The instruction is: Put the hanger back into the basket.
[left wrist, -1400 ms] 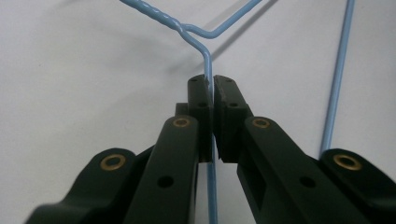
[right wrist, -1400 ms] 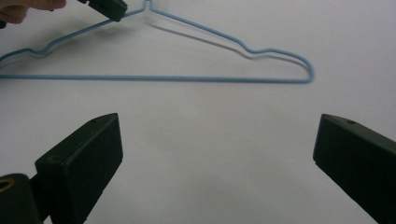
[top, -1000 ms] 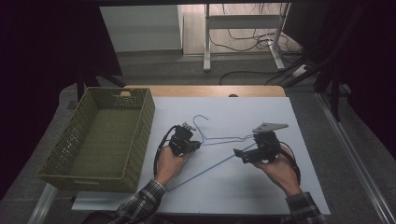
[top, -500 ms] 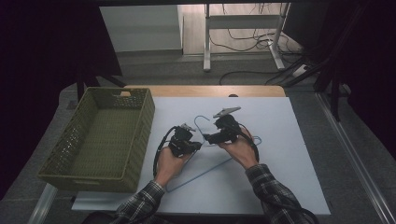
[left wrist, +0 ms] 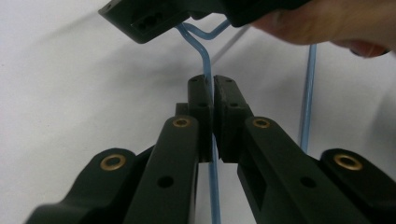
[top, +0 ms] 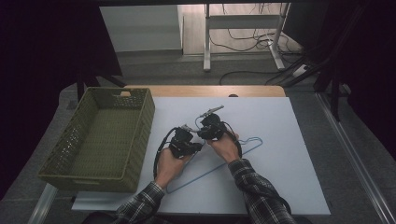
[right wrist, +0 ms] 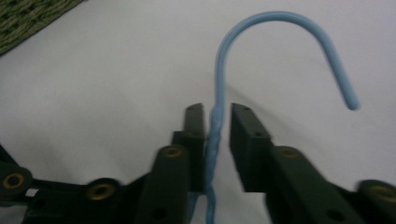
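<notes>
Two tools on one blue wire hanger [top: 219, 164] here, and it's lying flat on the white table [top: 299, 177]. Going left to right: a green woven basket [top: 105, 135] sits at the left edge, well apart from the hanger. Next, the left tool [top: 198, 145] is clamped tight on the hanger's wire, just below the neck [left wrist: 205, 70]. Right beside it, the right tool [top: 201, 132] has just been closing, with the twisted neck [right wrist: 215, 126] between its jaws; the left pad touches the wire, with a small gap on the other side. The hook [right wrist: 289, 28] curls past its tips.
</notes>
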